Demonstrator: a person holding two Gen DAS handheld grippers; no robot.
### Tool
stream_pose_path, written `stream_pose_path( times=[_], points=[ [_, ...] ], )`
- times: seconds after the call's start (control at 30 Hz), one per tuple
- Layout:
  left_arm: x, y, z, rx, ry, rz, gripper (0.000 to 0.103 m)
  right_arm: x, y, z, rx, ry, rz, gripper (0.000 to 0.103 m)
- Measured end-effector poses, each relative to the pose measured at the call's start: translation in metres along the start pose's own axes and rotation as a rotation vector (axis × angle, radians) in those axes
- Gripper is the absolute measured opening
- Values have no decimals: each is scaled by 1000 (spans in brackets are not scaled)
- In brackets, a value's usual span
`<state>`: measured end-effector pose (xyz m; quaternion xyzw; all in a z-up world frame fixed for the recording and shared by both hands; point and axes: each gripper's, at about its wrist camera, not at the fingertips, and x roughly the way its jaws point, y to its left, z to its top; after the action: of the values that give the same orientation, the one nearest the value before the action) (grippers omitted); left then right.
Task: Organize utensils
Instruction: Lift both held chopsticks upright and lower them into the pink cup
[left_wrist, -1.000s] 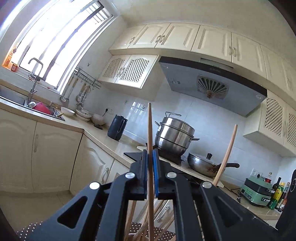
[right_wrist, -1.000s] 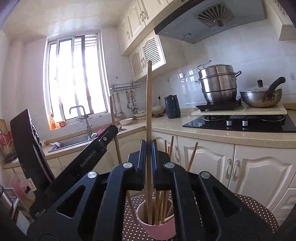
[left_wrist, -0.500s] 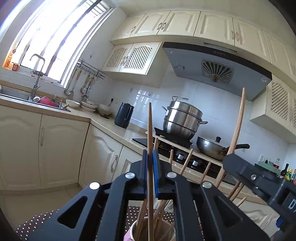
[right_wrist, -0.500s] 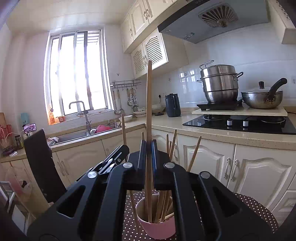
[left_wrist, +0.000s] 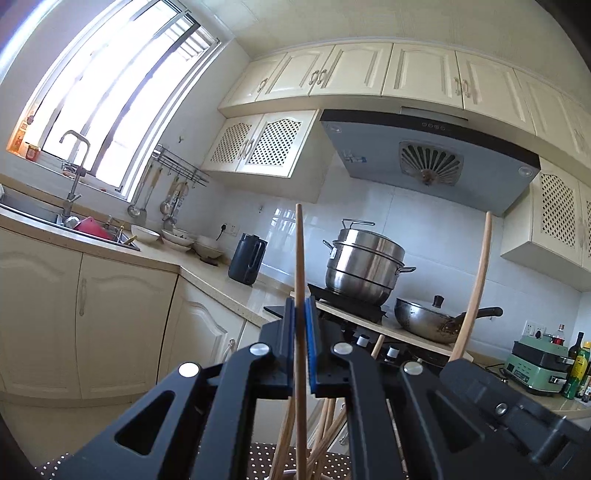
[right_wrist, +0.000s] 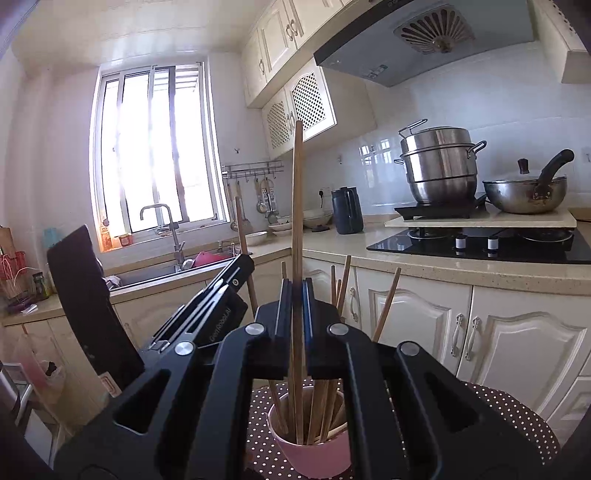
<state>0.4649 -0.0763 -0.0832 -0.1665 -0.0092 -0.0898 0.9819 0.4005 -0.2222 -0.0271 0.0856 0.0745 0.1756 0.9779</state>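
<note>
A: What does each hand-held gripper have?

B: The left hand-held gripper (left_wrist: 301, 314) is clenched on one wooden chopstick (left_wrist: 300, 258), which stands upright between its blue pads. The right hand-held gripper (right_wrist: 296, 295) is clenched on another chopstick (right_wrist: 296, 206), also upright, whose lower end reaches down into the pink cup (right_wrist: 317, 454).

A: Where is the cup?

B: On the brown surface with white dots (right_wrist: 517, 417), below the right hand-held gripper's fingers. More chopsticks (right_wrist: 386, 306) lean in it at loose angles.

A: Can either camera see the other tool?

B: Yes. The right wrist view shows the left tool's black body at lower left, with a chopstick rising beside it. The left wrist view shows the right one's chopstick (left_wrist: 476, 288) at the right.

A: Any writing?

B: Pale lettering on the left tool's side (right_wrist: 219, 326), roughly "GenRobot.AI", though the tilt makes the end unclear. The blue sticker on the range hood (left_wrist: 424, 158) is too small to read.
</note>
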Motion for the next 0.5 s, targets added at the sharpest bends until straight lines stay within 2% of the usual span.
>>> stream_pose_path(
  times=[0.33,0.43,0.5],
  points=[
    [-6,9,-23,42,101,-18,8,0,3,1,-18,0,6,6],
    [-11,10,-20,43,108,-18,35,0,5,0,-19,-2,9,6],
    [-16,10,-16,63,108,-17,35,1,6,1,-23,-3,8,6]
  ],
)
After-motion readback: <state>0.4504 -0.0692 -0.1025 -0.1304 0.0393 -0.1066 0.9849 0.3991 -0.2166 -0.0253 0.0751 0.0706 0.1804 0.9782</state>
